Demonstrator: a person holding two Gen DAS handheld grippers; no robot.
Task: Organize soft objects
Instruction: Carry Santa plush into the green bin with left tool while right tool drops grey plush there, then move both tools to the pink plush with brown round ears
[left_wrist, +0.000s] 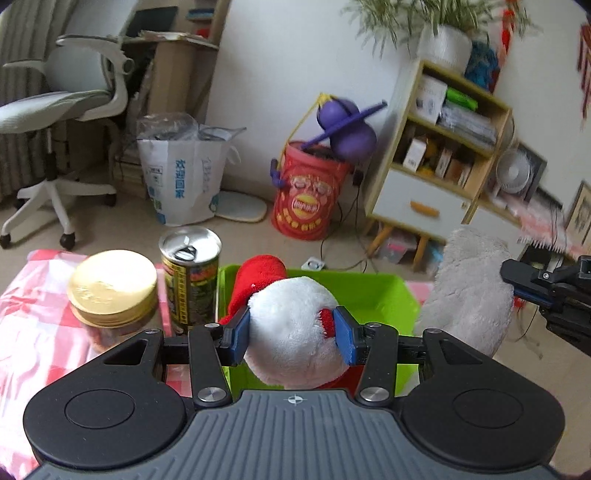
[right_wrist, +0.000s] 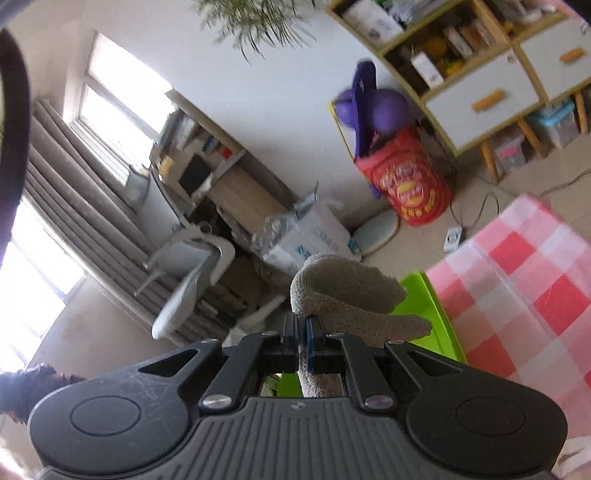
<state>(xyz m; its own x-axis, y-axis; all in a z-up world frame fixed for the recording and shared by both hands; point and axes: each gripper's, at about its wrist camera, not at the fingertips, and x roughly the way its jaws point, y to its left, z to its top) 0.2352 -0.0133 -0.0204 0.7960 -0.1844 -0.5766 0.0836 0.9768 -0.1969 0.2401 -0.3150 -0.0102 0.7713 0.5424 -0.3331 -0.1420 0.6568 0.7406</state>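
Blue-padded left tongs (left_wrist: 291, 334) squeeze plush toy (left_wrist: 291, 332) over green bin (left_wrist: 373, 291).

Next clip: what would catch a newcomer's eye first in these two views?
The white plush ball with red trim, squeezed between the left gripper's blue pads, hangs over the bright green plastic bin. To its right, the right gripper pinches a grey fleecy cloth at the bin's edge. Left of the bin, a gold-lidded jar and a pull-tab can stand on the red-checked tablecloth.

Gold-lidded jar (left_wrist: 112, 291) beside open can (left_wrist: 190, 280) on checked tablecloth (left_wrist: 33, 332)
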